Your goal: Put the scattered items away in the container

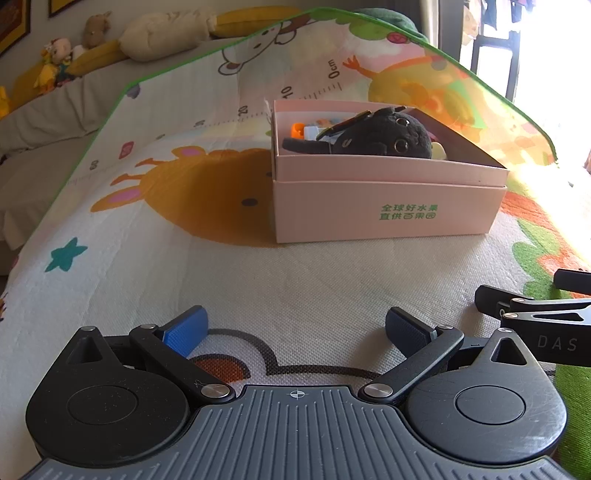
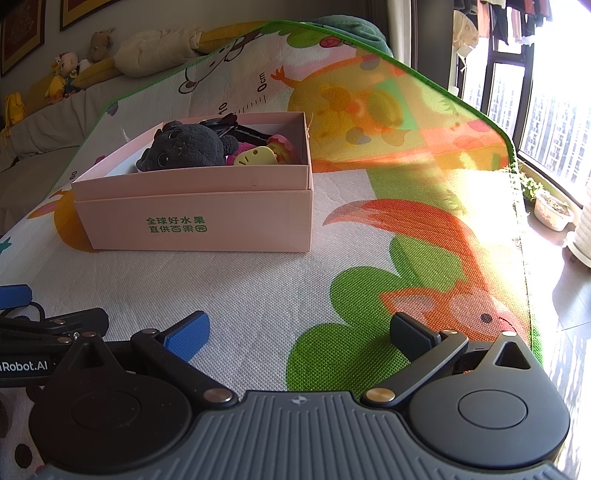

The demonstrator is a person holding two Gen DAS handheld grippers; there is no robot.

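A pink cardboard box (image 1: 384, 210) with green lettering stands on the cartoon play mat; it also shows in the right wrist view (image 2: 199, 221). Inside lie a black plush toy (image 1: 384, 138), an orange and white piece (image 1: 299, 130), and in the right wrist view the plush (image 2: 184, 147), a yellow-green tag (image 2: 256, 157) and black clips (image 2: 236, 129). My left gripper (image 1: 295, 326) is open and empty, low over the mat in front of the box. My right gripper (image 2: 299, 332) is open and empty, to the right of the left one.
The play mat (image 1: 184, 280) covers a raised surface with green edging. Stuffed toys (image 1: 92, 29) line a sofa at the back left. A window and potted plants (image 2: 550, 210) are at the right, past the mat's edge (image 2: 532, 295). The right gripper's body (image 1: 546, 325) sits close beside my left.
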